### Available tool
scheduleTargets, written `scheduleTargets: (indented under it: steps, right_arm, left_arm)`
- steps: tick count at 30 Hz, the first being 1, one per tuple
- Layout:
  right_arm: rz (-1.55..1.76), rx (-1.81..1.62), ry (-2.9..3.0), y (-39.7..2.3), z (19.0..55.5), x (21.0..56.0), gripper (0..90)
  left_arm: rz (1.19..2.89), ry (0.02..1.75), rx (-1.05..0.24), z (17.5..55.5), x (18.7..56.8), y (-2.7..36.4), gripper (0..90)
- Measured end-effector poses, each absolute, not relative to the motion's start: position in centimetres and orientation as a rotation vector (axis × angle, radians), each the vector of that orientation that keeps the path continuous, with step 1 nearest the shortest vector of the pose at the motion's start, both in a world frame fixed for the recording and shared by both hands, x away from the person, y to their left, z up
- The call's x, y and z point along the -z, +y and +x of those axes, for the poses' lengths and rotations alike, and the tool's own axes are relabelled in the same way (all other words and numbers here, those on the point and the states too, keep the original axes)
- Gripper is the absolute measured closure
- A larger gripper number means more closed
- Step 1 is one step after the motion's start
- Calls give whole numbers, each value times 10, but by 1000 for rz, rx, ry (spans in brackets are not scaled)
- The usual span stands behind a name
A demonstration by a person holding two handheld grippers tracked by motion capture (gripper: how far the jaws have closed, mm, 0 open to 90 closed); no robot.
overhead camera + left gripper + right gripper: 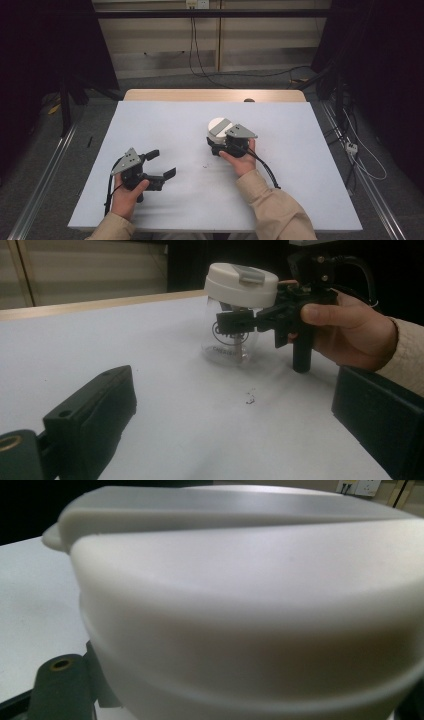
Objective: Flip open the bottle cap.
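Your right gripper point(218, 143) pinches the clear jar point(229, 340) just under its white lid point(241, 284), standing upright on the white table point(300, 165) near centre. Your left gripper point(161, 163), at eight o'clock from it, has its jaws spread, holding nothing

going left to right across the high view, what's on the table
left hand-held gripper → small dark speck → clear jar with white lid → right hand-held gripper, closed on the jar

A lab — black curtains point(45, 45), floor rails point(45, 175), loose cables point(200, 55).
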State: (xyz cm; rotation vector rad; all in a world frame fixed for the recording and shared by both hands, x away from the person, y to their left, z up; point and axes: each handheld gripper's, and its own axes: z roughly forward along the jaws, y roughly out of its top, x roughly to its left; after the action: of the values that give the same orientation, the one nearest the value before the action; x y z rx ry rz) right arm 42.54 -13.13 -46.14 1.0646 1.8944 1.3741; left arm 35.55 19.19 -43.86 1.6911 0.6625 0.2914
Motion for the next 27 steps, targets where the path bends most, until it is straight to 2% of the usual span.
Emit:
scheduleTargets:
  steps: [27]
  right_arm:
    - [1069, -1375, 1899, -131, 426, 462, 187]
  left_arm:
    - [1725, 648, -242, 370, 430, 157, 35]
